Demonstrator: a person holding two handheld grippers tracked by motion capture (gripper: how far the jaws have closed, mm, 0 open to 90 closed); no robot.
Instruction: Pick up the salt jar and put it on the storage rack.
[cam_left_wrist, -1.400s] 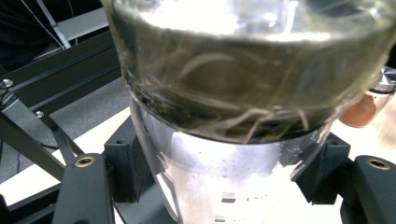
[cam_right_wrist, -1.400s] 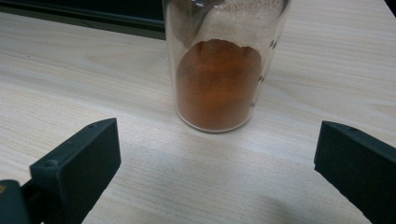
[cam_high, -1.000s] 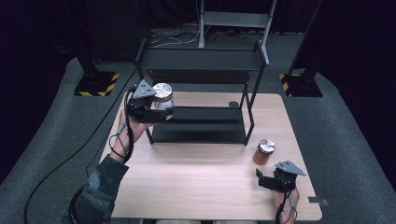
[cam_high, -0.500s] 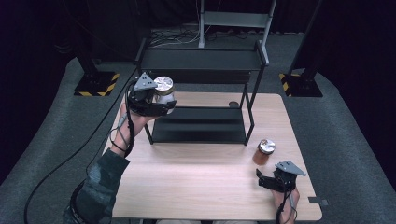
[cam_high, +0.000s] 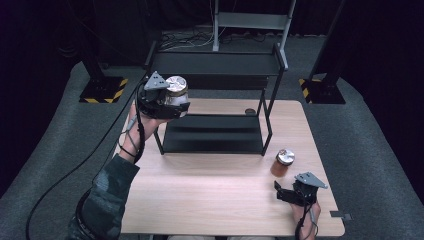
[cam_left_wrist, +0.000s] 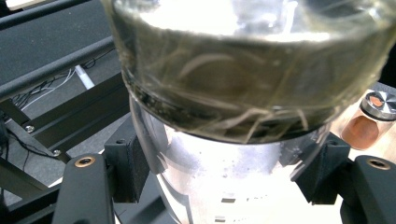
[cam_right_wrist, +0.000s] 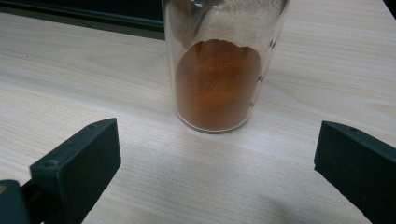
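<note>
A clear glass jar (cam_high: 176, 91) with a metal lid hangs in the air beside the left post of the black two-tier rack (cam_high: 215, 65), held in my left gripper (cam_high: 167, 105). In the left gripper view both jaws press on the jar (cam_left_wrist: 243, 140), which blocks most of what lies behind it. A small jar of orange powder (cam_high: 281, 163) stands upright on the wooden table (cam_high: 210, 200) at the right, also seen far off as the powder jar (cam_left_wrist: 369, 119). My right gripper (cam_high: 285, 194) rests just in front of it, open, with the powder jar (cam_right_wrist: 219, 79) beyond its fingertips.
The rack's lower shelf (cam_high: 212, 135) lies on the table's far half and its upper shelf stands above it. A small dark round object (cam_high: 250, 111) sits on the table behind the rack. Cables trail on the grey floor at the left.
My left gripper has carried the glass jar a little up and to the right, nearer the rack's upper shelf. The right gripper and the powder jar have stayed put.
</note>
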